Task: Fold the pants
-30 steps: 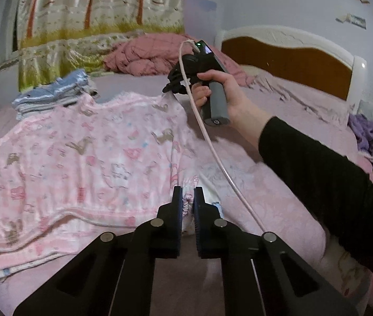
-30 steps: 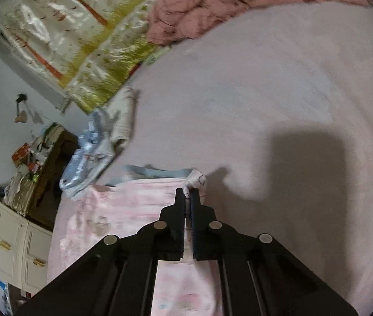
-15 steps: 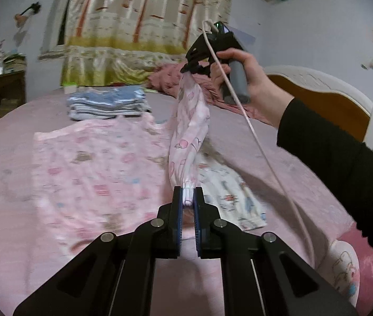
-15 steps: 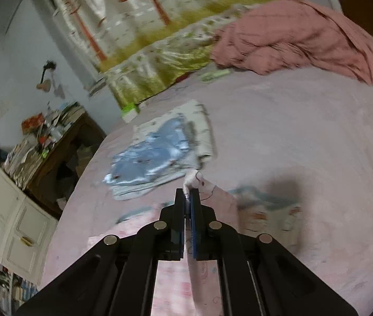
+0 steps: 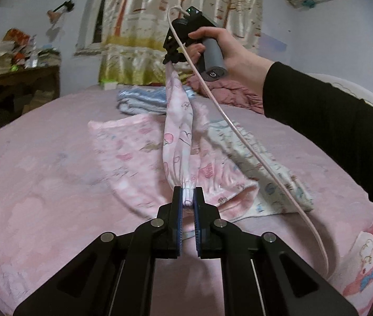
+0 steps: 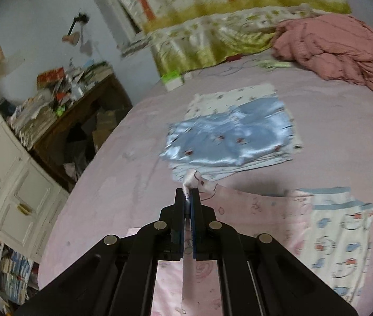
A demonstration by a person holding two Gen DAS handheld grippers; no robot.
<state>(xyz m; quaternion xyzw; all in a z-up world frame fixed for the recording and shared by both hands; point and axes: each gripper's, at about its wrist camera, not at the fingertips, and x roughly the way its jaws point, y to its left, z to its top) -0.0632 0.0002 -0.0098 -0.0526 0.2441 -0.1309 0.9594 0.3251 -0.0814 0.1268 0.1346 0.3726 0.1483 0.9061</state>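
Left gripper (image 5: 188, 197) is clamped on one end of the pink pants (image 5: 178, 137); right gripper (image 5: 172, 59), raised at 12 o'clock in the left view, is closed on the other end (image 6: 190, 181). The edge is held taut between them, the rest trailing onto the bed (image 5: 41, 158), probably so one half can be laid over the other. A printed cloth (image 5: 254, 158) lies at 3 o'clock, a folded stack (image 6: 228, 142) at 12, a cluttered desk (image 6: 75, 105) and curtain (image 6: 212, 5) beyond.
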